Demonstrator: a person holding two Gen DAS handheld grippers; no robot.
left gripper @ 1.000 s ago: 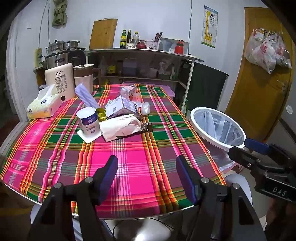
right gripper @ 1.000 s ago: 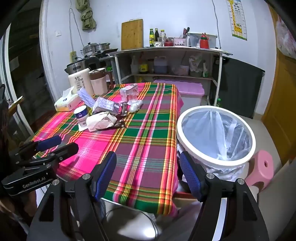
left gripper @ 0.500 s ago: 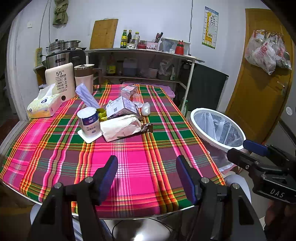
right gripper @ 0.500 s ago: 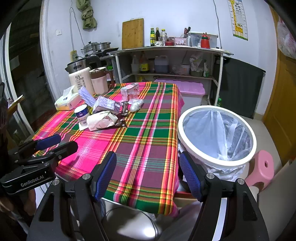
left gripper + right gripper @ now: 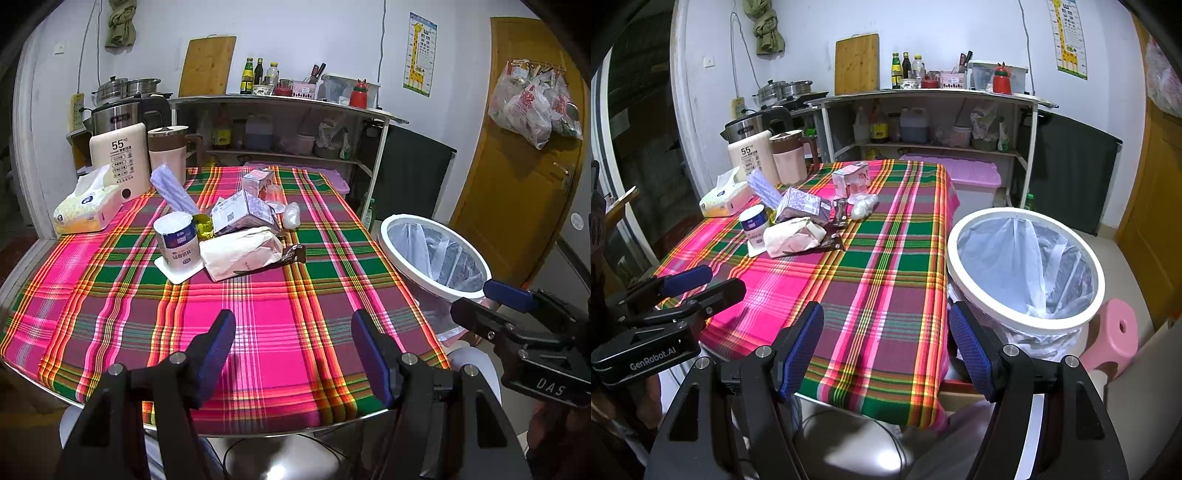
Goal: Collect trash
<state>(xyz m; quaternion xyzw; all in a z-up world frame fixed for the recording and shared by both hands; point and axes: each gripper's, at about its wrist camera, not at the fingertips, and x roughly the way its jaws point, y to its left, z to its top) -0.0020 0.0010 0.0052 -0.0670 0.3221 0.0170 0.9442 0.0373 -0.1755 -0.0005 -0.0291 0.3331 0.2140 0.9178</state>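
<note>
A heap of trash lies mid-table on the plaid cloth (image 5: 258, 317): a white paper bag (image 5: 240, 253), a dark snack wrapper (image 5: 293, 254), a white cup (image 5: 178, 240) on its lid, a purple carton (image 5: 245, 212), a pink carton (image 5: 258, 181), a crumpled clear cup (image 5: 291, 215). The heap also shows in the right wrist view (image 5: 796, 236). A white bin (image 5: 1025, 269) with a clear liner stands right of the table. My left gripper (image 5: 293, 350) is open and empty over the table's near edge. My right gripper (image 5: 886, 343) is open and empty, between table corner and bin.
A tissue box (image 5: 88, 210), a white warmer (image 5: 120, 160) and a pink jug (image 5: 170, 153) stand at the table's far left. A shelf unit (image 5: 934, 122) is behind, a purple-lidded box (image 5: 960, 175) below it, a pink stool (image 5: 1115, 336) beside the bin.
Both views have shifted only slightly; the right gripper has drifted a little lower in the left wrist view. Nothing on the table has moved.
</note>
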